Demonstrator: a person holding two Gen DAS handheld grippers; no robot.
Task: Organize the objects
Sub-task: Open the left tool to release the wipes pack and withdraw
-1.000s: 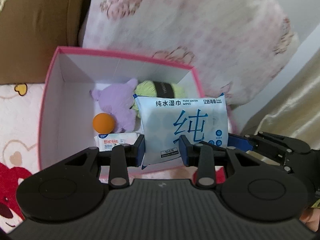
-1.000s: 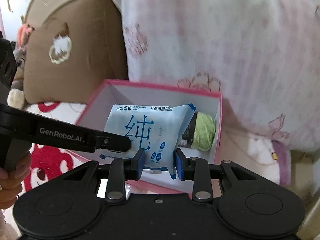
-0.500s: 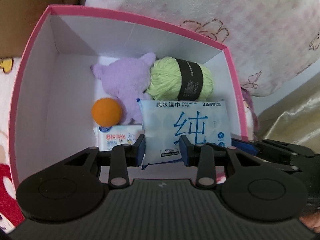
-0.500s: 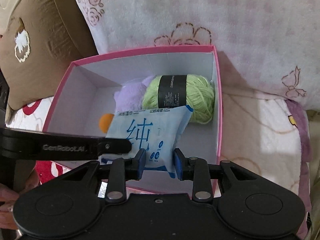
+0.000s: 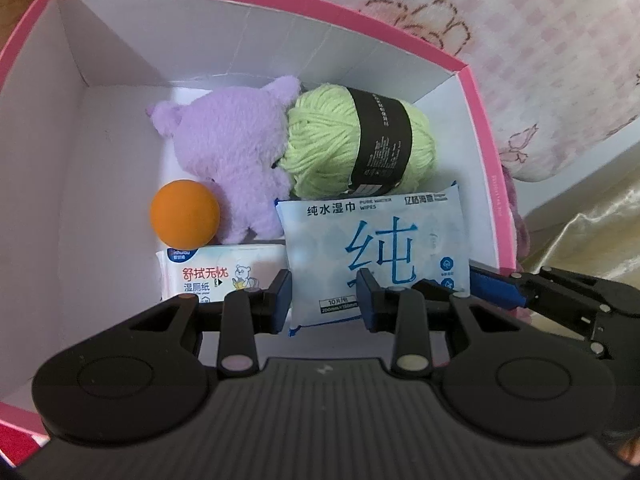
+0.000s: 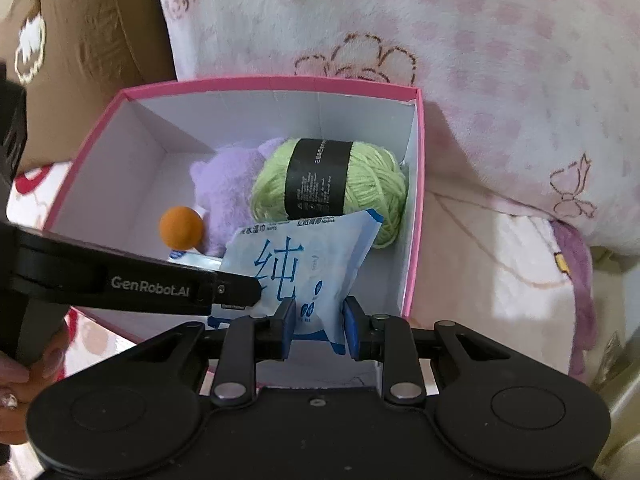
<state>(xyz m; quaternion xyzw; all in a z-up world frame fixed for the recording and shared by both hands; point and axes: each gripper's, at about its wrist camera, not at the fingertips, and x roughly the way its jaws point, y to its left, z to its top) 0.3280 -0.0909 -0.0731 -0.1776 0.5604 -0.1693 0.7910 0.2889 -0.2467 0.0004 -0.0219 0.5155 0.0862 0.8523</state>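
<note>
A blue-and-white pack of wet wipes [image 5: 372, 248] is held upright inside the pink box [image 5: 486, 160], low near its right wall. My left gripper [image 5: 324, 300] is shut on the pack's lower left part. My right gripper [image 6: 318, 322] is shut on the pack's [image 6: 304, 264] lower right corner. In the box lie a purple plush toy [image 5: 232, 156], a green yarn ball [image 5: 352, 144], an orange ball [image 5: 185, 213] and a second wipes pack [image 5: 212, 276]. My right gripper also shows in the left wrist view [image 5: 496, 288], and my left gripper in the right wrist view [image 6: 224, 290].
The box [image 6: 416, 200] rests on a pink patterned blanket [image 6: 480, 260]. A large pink-and-white pillow [image 6: 400, 20] lies behind it, and a brown cushion [image 6: 80, 40] is at the back left. A hand [image 6: 24, 376] holds the left gripper.
Both grippers have carried the wipes pack forward and down from above the near rim into the box. The box's contents now look larger and closer.
</note>
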